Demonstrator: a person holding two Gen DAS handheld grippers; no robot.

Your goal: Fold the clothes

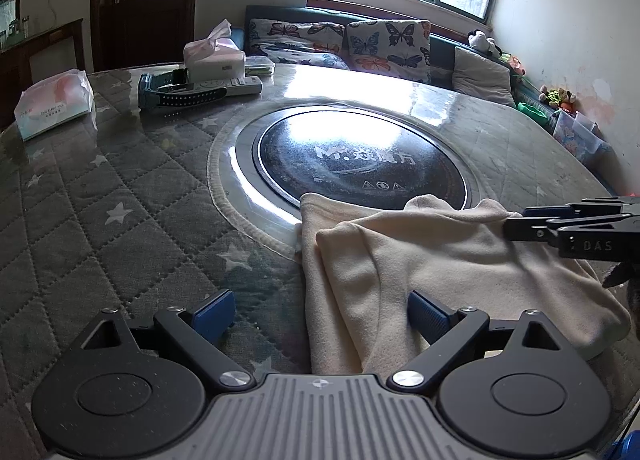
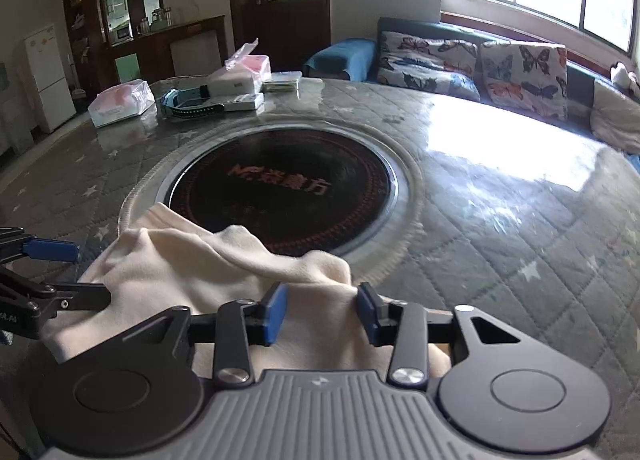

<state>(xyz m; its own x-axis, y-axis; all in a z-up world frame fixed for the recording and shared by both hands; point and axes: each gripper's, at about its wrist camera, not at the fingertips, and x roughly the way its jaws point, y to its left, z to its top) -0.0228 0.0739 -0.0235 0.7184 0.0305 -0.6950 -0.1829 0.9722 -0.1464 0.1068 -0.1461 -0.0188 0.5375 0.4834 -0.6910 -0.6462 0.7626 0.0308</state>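
A cream garment [image 1: 420,272] lies folded in loose layers on the quilted table, its far edge over the round black hob [image 1: 360,163]. It also shows in the right wrist view [image 2: 192,272]. My left gripper [image 1: 320,316] is open, low over the garment's near left edge; the left pad is over the table, the right pad over the cloth. My right gripper [image 2: 322,314] is open, its blue pads straddling a raised fold at the garment's right edge. The right gripper also shows at the right of the left wrist view [image 1: 520,221], and the left gripper at the left of the right wrist view [image 2: 80,272].
The round table has a quilted star cover under glossy plastic [image 1: 120,195]. Tissue packs [image 1: 52,103], a tissue box [image 1: 212,57], a remote and a blue watch [image 1: 176,91] sit at the far left. A sofa with butterfly cushions [image 1: 340,43] stands behind the table.
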